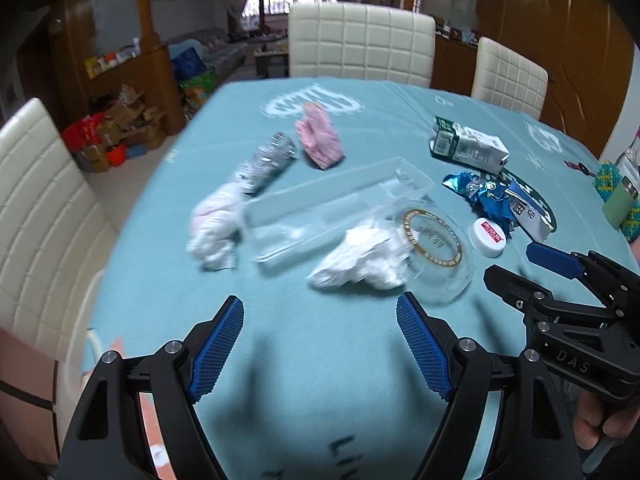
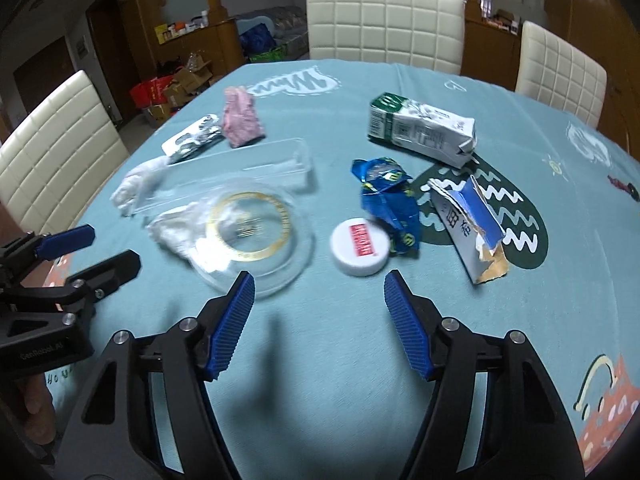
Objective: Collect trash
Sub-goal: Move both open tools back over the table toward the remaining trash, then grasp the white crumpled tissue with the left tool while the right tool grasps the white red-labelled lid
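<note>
Where the teal printed tablecloth (image 2: 360, 360) covers the table, all trash items lie on its surface, with three white quilted chairs (image 2: 384, 24) standing around the far and left edges.

The left gripper (image 1: 320, 344) hovers above the near cloth with its jaws spread wide and nothing between them. The right gripper (image 2: 318, 322) is in the same condition: jaws wide apart, empty, above bare cloth just short of the trash.

Trash items, in descending size:

- A clear rectangular plastic tray (image 2: 224, 176) lies left of centre, long axis running diagonally.
- A green-and-white carton (image 2: 424, 130) lies on its side at far right.
- A round clear plastic lid with a gold ring (image 2: 250, 224) touches the tray's near end and partly covers a crumpled white tissue (image 2: 176, 232).
- A torn blue-and-white box (image 2: 470, 226) lies near right.
- A crumpled blue foil wrapper (image 2: 388, 200) sits between the lid and the torn box.
- A second white tissue (image 1: 212, 228) lies at the tray's left end.
- A silver foil wrapper (image 1: 266, 162) and a pink wrapper (image 1: 320, 142) lie beyond the tray.
- A white cap with a red label (image 2: 360, 246) touches the blue wrapper's near edge, directly ahead of the right gripper.
</note>
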Demonstrator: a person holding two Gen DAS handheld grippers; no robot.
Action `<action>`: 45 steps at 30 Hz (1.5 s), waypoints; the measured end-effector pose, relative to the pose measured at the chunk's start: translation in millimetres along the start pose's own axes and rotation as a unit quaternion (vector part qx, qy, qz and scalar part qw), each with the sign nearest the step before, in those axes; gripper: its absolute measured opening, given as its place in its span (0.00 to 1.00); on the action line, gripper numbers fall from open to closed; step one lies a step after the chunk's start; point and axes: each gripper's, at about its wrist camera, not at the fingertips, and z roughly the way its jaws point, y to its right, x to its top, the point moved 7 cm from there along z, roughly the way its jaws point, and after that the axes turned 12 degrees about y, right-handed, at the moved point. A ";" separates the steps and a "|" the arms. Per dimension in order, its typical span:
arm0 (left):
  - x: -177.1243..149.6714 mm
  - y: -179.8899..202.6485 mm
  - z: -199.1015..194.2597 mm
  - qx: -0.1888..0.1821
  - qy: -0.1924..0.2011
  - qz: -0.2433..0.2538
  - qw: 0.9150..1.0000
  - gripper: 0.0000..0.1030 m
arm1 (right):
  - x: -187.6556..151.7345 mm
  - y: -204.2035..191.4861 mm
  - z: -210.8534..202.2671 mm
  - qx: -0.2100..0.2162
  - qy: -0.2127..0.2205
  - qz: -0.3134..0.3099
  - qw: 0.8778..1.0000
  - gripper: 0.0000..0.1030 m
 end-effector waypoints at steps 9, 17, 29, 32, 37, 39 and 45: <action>3.5 5.8 32.5 -0.001 -0.025 0.007 1.000 0.75 | 3.1 15.3 29.4 0.003 -0.028 0.019 0.999 0.54; 7.9 10.7 40.9 -0.007 -0.021 0.010 1.000 0.75 | 11.4 20.0 41.5 -0.007 -0.025 0.017 1.000 0.60; 8.7 11.6 45.7 -0.017 -0.021 0.003 1.000 0.75 | 14.6 29.7 42.8 -0.015 -0.024 0.023 0.999 0.57; 7.8 9.2 45.1 -0.018 -0.019 0.000 1.000 0.75 | 12.4 31.9 39.3 -0.011 -0.023 0.025 0.999 0.56; 8.5 2.0 44.7 -0.015 -0.019 -0.014 1.000 0.75 | 8.9 25.6 36.7 -0.010 -0.023 0.015 1.000 0.57; 8.2 1.6 45.2 -0.011 -0.016 -0.009 1.000 0.75 | 8.6 22.0 38.1 -0.013 -0.021 0.005 1.000 0.57; 7.1 5.8 46.5 -0.026 -0.020 -0.012 0.999 0.66 | 9.4 22.4 38.1 -0.023 -0.015 -0.007 1.000 0.41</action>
